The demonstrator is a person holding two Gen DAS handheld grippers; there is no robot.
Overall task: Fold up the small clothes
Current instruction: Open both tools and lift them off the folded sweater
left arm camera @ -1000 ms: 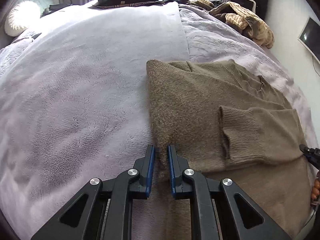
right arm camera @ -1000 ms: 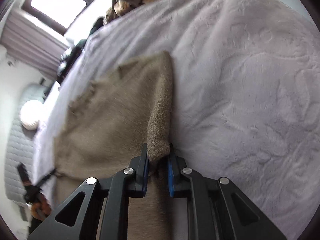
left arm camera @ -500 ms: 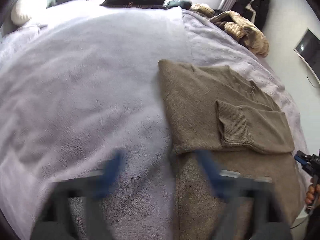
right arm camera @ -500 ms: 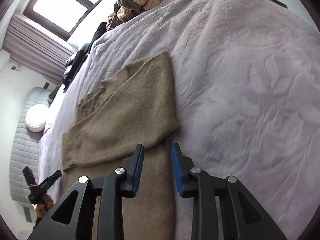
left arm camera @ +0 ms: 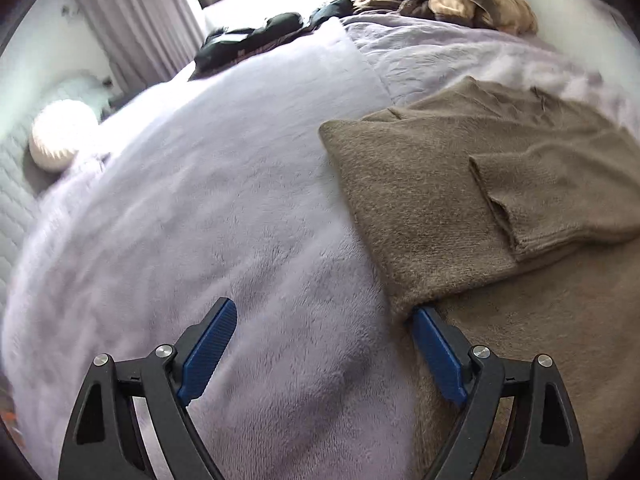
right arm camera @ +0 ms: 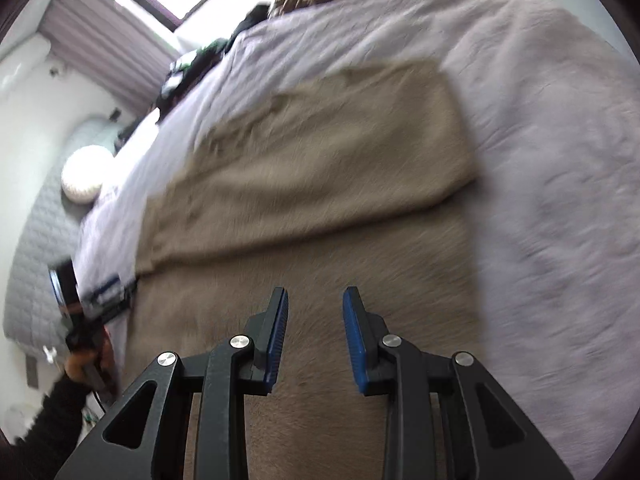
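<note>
A brown knit sweater (left arm camera: 420,208) lies flat on the bed, its sides and a cuffed sleeve (left arm camera: 532,200) folded in over the chest. My left gripper (left arm camera: 322,312) stands wide open over the blanket at the sweater's left edge. Its right finger (left arm camera: 436,344) touches the corner of the folded layer, and only blanket lies between the fingers. In the right wrist view the sweater (right arm camera: 320,152) is blurred. My right gripper (right arm camera: 315,294) hovers open over its lower body with nothing between the pads.
A fluffy lilac blanket (left arm camera: 200,200) covers the bed. Dark clothes (left arm camera: 248,44) and a tan heap (left arm camera: 460,4) lie at the far side under the window. A round white cushion (left arm camera: 64,140) sits far left. A person's hand (right arm camera: 82,360) shows at the left.
Both grippers were shut on folded parts of the sweater and have let go and opened. The left one rolled and drew back; the right one swung over the sweater's body.
</note>
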